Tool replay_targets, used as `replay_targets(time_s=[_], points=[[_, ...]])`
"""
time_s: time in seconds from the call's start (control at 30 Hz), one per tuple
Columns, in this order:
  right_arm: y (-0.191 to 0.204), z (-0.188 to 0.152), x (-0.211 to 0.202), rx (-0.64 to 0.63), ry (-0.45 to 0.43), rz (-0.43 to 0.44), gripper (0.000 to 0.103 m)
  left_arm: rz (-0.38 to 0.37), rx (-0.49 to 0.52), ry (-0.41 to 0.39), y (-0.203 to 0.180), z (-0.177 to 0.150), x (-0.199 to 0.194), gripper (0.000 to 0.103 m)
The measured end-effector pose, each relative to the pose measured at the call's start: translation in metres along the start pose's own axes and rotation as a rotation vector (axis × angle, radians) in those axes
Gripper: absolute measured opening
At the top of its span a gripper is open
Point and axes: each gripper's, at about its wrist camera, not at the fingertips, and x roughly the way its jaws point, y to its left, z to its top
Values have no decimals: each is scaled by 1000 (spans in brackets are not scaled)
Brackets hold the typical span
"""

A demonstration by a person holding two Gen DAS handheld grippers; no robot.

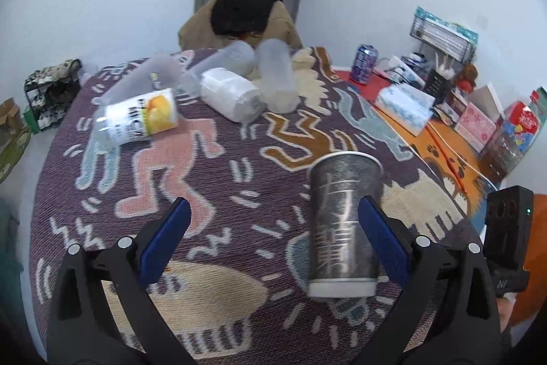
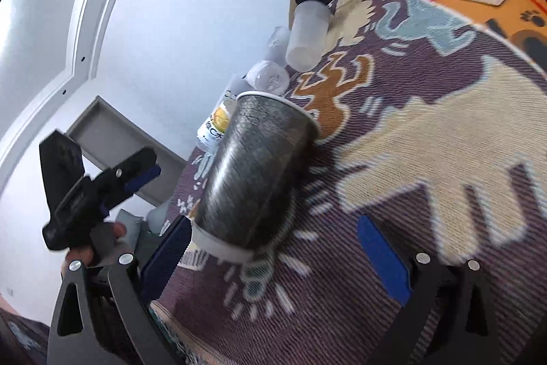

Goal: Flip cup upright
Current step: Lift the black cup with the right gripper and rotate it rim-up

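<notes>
A dark grey paper cup with pale lettering and a white base stands upright on the patterned cloth, rim up. My left gripper is open; the cup stands just inside its right finger, whether touching I cannot tell. In the right wrist view the same cup appears tilted because the camera is rolled. My right gripper is open, the cup's base next to its left finger. The left gripper shows there at the left, held by a hand.
Several clear plastic cups and a bottle with an orange label lie on their sides at the far part of the cloth. A purple can, a tissue pack and boxes stand at the right. A draped chair stands behind.
</notes>
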Motion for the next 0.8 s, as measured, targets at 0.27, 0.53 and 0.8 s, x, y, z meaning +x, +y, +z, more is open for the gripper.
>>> replay_targets(time_s=[0.27, 0.53, 0.8], points=[[-10, -8, -33, -7, -55, -59, 95, -79, 56, 94, -32, 5, 31, 97], [-15, -7, -56, -10, -104, -107, 95, -120, 95, 246, -56, 9, 77, 97], [-18, -5, -62, -8, -119, -135, 95, -136, 80, 327, -59, 20, 107, 97]])
